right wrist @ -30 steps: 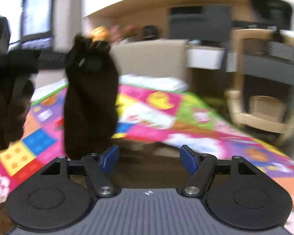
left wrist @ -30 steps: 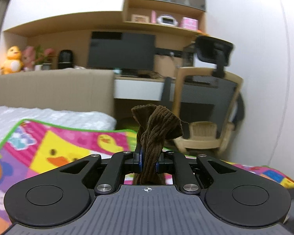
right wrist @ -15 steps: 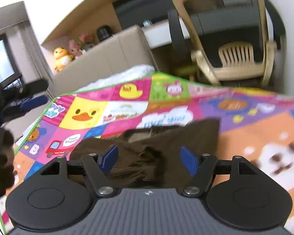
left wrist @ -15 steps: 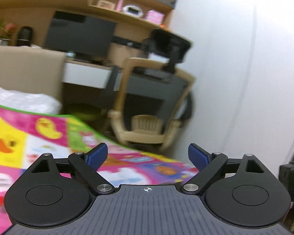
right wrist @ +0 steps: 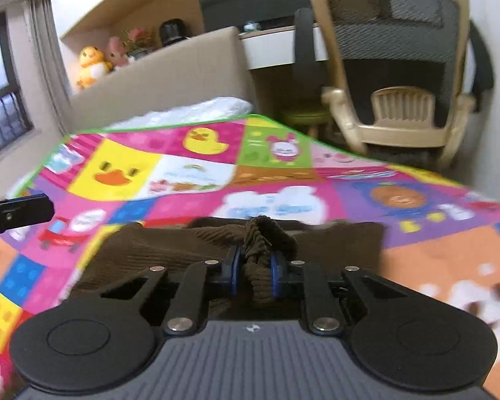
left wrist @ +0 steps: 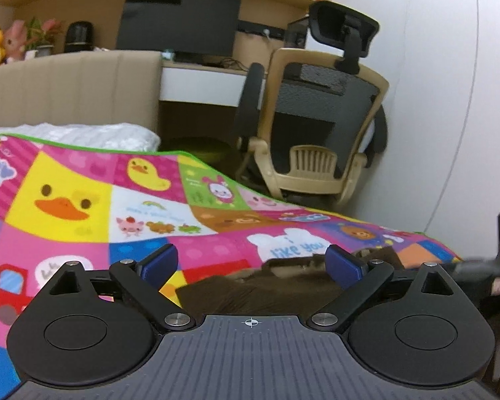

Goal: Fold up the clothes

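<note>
A brown corduroy garment (right wrist: pixel 170 246) lies spread on the colourful cartoon play mat (right wrist: pixel 190 173). My right gripper (right wrist: pixel 256 266) is low over it, its jaws closing with the blue pads pressing on a bunched ridge of the cloth. In the left wrist view the garment (left wrist: pixel 260 290) lies flat below my left gripper (left wrist: pixel 251 261). That gripper's jaws are opening wide, with the pads clear of the cloth. The black bar at the left edge of the right wrist view is part of the left gripper's body (right wrist: pixel 16 213).
A beige and black office chair (left wrist: pixel 320 126) stands past the mat's far edge, beside a white wall. A beige padded headboard (left wrist: pixel 70 90) and a white blanket (left wrist: pixel 83 136) lie at the back left. A desk with a monitor (left wrist: pixel 180 26) is behind.
My left gripper let go of the brown garment and opened wide. The garment dropped from hanging to lying on the mat. My right gripper sank over it and closed on a bunch of cloth.
</note>
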The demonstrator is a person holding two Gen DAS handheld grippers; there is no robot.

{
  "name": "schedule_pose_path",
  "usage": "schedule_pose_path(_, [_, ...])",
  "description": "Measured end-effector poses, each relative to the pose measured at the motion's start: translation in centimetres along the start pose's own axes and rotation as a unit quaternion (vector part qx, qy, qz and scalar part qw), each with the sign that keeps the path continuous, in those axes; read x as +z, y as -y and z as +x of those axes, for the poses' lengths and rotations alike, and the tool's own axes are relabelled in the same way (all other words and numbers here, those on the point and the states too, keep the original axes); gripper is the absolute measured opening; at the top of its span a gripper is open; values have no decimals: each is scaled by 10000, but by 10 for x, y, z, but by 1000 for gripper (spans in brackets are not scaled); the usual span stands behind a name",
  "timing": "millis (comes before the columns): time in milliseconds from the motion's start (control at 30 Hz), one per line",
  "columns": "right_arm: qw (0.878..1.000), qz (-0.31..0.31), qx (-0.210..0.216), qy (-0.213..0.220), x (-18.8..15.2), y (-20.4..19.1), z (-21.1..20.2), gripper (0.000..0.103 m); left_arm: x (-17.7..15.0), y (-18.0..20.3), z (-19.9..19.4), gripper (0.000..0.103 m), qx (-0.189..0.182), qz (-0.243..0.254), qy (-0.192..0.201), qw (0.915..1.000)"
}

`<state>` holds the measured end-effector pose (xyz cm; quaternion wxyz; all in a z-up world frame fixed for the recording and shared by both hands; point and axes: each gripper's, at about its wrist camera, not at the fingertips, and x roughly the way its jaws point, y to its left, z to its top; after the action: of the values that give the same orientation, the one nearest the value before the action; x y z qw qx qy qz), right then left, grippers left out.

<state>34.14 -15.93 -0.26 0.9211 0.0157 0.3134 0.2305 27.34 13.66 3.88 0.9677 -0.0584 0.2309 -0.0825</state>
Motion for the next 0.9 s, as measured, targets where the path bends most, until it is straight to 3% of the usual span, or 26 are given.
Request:
schedule_pose_path(133, [9983, -188, -423, -367, -16, 11, 14, 20, -17, 8, 17, 98, -157, 85, -259, 9995])
schedule_pose_path(267, [9975, -340, -347, -503, -15, 16, 17, 34, -37, 14, 48, 98, 231, 376, -870, 9952])
schedule_pose_path(400, [9990, 363, -234, -111, 19, 47, 5, 44, -40, 5, 56, 98, 484, 609, -1113, 9907])
schedule_pose_path(467, [9963, 780, -339, -135, 29, 68, 15, 44, -30, -13, 54, 98, 295, 53, -1097, 9935])
schedule_pose_path(567, [9896, 1338, -371, -376, 29, 93, 45, 44, -21, -42, 65, 98, -101, -1092, -1257, 9860])
schedule_pose_path(733, [9738, 2190, 34, -603, 20, 109, 82, 49, -30, -54, 98, 95, -91, -1581, -1479, 9762])
schedule_pose_path(767, [9752, 2127, 104, -602, 20, 106, 84, 45, -32, -57, 103, 89, -137, -1743, -1493, 9732])
schedule_pose_path(800, [9775, 2013, 170, -597, 20, 101, 85, 27, -34, -59, 108, 84, -187, -1910, -1504, 9698])
schedule_pose_path(867, [9850, 1600, 244, -598, 23, 87, 78, 11, -38, -63, 115, 74, -322, -2263, -1500, 9619])
schedule_pose_path(900, [9887, 1385, 261, -517, 25, 81, 66, 9, -39, -63, 116, 65, -354, -2311, -1485, 9609])
